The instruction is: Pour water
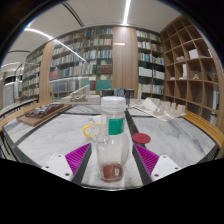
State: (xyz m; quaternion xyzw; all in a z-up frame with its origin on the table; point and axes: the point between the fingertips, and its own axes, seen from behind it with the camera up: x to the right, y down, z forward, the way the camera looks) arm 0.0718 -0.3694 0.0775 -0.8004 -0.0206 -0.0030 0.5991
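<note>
Gripper view: bottle (111, 140), clear w/ white cap, stands upright btwn fingers (111, 160), long axis vertical, cap up; pads (78, 155) clamped on its sides. Beyond it on desk (50, 140): yellow cup (94, 128), red lid (142, 138). Bookshelves (90, 60) at back.

- At the frame's lower centre we see a clear bottle (111, 150) with a white cap and a green label band.
- We see magenta pads (78, 155) on the fingers, lower left and lower right.
- The table (50, 135) is white marble with grey veins.
- Right of centre lies a red round lid (142, 138).
- Left of the bottle is a yellow cup (93, 128).
- The shelves (190, 60) at upper right are brown wood.
</note>
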